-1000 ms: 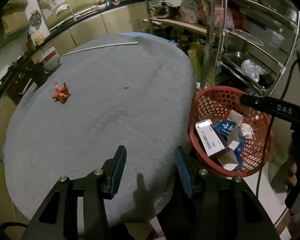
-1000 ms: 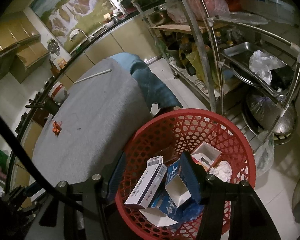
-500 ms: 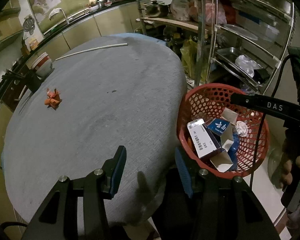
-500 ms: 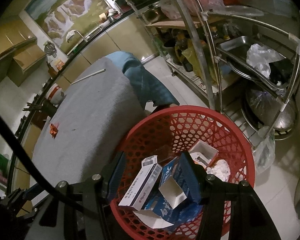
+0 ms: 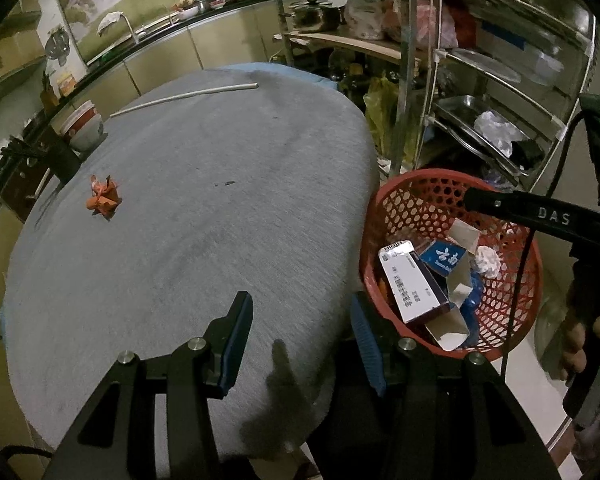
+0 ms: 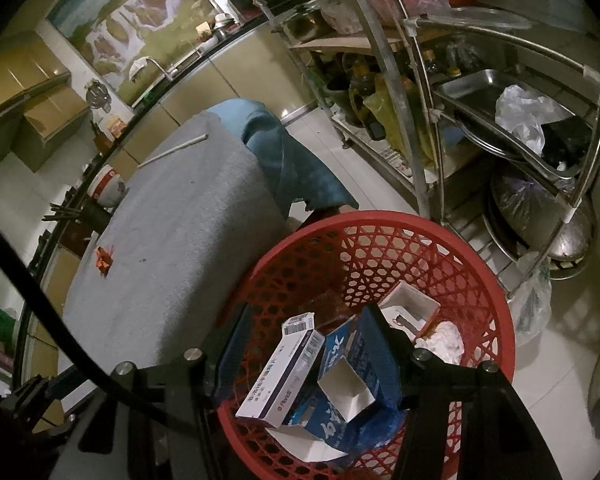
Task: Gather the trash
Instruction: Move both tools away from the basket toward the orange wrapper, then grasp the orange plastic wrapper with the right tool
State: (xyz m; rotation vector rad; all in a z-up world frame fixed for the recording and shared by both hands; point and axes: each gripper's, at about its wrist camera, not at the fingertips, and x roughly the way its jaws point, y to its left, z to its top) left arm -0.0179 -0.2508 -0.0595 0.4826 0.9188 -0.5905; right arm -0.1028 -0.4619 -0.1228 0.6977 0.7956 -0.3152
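Lying alone on the grey table (image 5: 188, 240), well away from the red basket (image 5: 384, 216), an orange crumpled scrap (image 5: 103, 197) is waiting. Cartons (image 6: 280, 372) and a white paper wad (image 6: 442, 342) are sitting inside that basket. The left gripper (image 5: 300, 320) is hovering over the table edge beside it, jaws apart and empty; the right gripper (image 6: 306, 350) is hanging over it, fingers spread wide.
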